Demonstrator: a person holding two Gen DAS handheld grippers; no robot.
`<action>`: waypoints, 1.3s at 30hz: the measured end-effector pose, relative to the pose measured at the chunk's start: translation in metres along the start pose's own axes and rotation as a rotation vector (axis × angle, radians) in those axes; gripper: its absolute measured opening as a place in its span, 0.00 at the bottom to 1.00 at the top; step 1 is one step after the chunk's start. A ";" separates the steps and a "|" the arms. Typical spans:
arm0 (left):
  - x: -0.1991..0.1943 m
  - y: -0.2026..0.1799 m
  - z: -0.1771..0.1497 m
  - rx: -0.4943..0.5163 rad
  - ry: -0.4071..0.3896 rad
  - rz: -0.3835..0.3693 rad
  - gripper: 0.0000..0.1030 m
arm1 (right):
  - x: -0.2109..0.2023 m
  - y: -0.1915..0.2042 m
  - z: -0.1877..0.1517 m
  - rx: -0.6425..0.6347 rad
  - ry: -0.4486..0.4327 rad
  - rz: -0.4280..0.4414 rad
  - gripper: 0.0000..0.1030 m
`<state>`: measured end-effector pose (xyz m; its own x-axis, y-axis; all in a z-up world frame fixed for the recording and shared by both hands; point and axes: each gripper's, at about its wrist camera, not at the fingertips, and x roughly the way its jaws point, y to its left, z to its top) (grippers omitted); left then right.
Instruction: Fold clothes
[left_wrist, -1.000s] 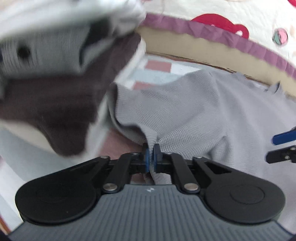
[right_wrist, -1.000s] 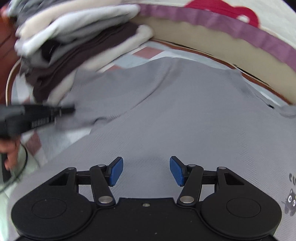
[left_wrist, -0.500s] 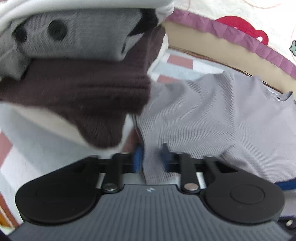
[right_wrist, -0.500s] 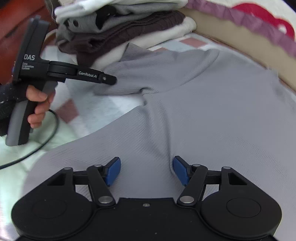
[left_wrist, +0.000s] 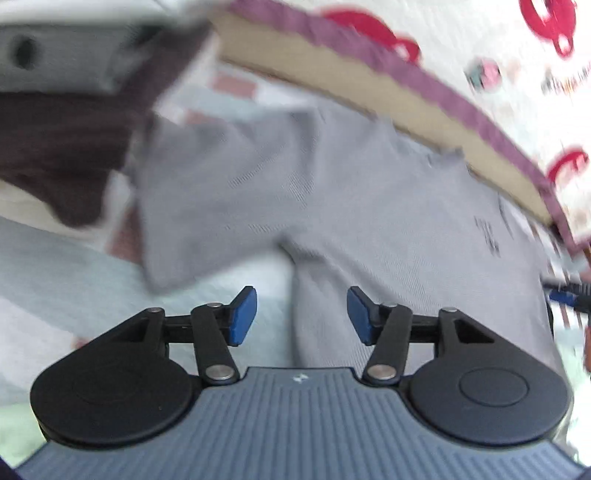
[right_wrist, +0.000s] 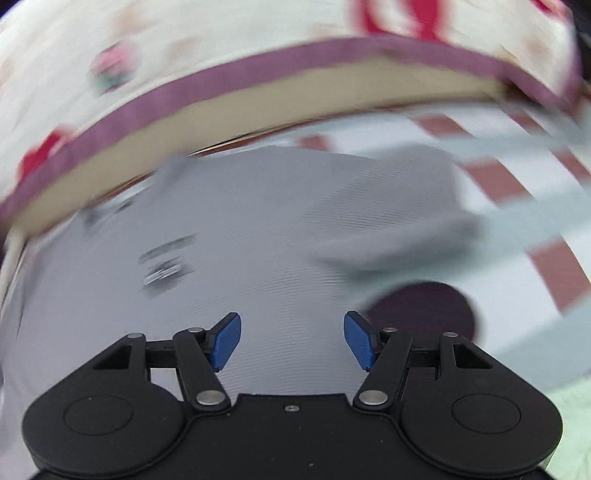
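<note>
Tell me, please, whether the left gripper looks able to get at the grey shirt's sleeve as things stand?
Probably yes. The left gripper is open and empty, and the sleeve of the grey shirt lies flat just ahead with nothing on it; the pile of clothes sits beside it.

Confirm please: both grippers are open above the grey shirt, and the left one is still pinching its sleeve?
Not quite. The left wrist view shows the left gripper open with nothing between its fingers; the grey shirt lies free. The right gripper is open too.
</note>
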<state>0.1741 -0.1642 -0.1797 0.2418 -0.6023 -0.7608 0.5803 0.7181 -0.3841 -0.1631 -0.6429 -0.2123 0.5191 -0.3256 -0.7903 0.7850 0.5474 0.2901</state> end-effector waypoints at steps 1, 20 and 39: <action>0.003 0.000 -0.002 -0.015 0.010 -0.011 0.52 | 0.001 -0.018 0.004 0.069 0.007 0.005 0.65; 0.010 -0.019 -0.019 0.122 0.077 0.040 0.04 | 0.053 -0.024 0.037 0.047 -0.238 -0.170 0.04; -0.021 0.023 -0.003 -0.079 -0.142 0.227 0.49 | 0.000 0.049 0.037 -0.194 -0.354 -0.167 0.33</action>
<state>0.1796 -0.1340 -0.1743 0.4682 -0.4615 -0.7536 0.4376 0.8620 -0.2560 -0.1120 -0.6441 -0.1779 0.5007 -0.6481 -0.5738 0.8076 0.5884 0.0401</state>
